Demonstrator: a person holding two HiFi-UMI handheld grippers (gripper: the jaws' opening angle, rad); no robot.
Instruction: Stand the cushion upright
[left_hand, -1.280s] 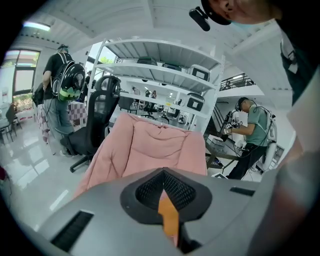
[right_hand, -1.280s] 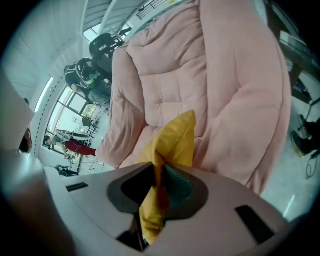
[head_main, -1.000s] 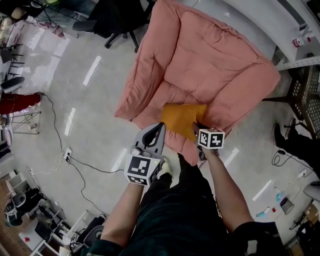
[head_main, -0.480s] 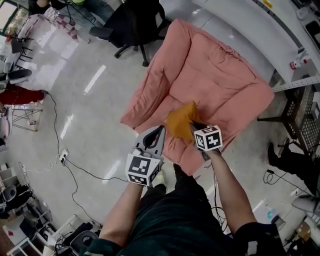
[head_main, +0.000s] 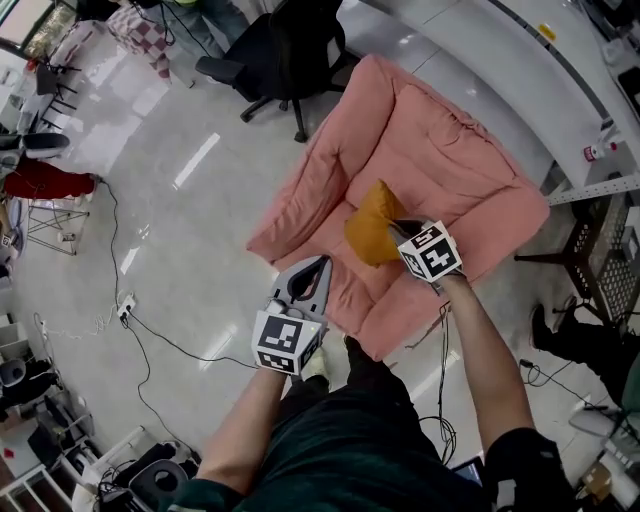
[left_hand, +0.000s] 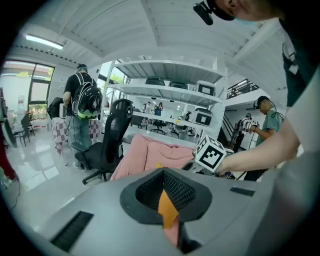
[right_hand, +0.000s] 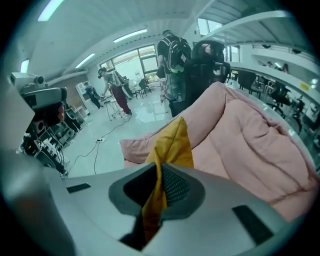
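Observation:
An orange cushion (head_main: 368, 226) hangs on edge over the seat of a pink armchair (head_main: 450, 150), one corner pointing up. My right gripper (head_main: 397, 231) is shut on its right edge, and the orange fabric (right_hand: 175, 145) runs pinched between the pads of that gripper (right_hand: 159, 192). My left gripper (head_main: 322, 266) hovers at the seat's front edge, apart from the cushion, its tips together and nothing in them. In the left gripper view a thin slit at the left gripper (left_hand: 167, 202) shows a sliver of orange and pink beyond, and the right gripper's marker cube (left_hand: 215, 154) is visible.
A black office chair (head_main: 290, 55) stands behind the armchair's left arm. A white counter (head_main: 500, 60) runs along the right, with a wire rack (head_main: 610, 225) beside the armchair. Cables (head_main: 150, 320) cross the floor at left. A person with a backpack (left_hand: 82, 105) stands near shelving (left_hand: 170, 92).
The right gripper has lifted the cushion off the seat front, rolled it from flat to on edge, and carried it toward the backrest. The left gripper rose a little.

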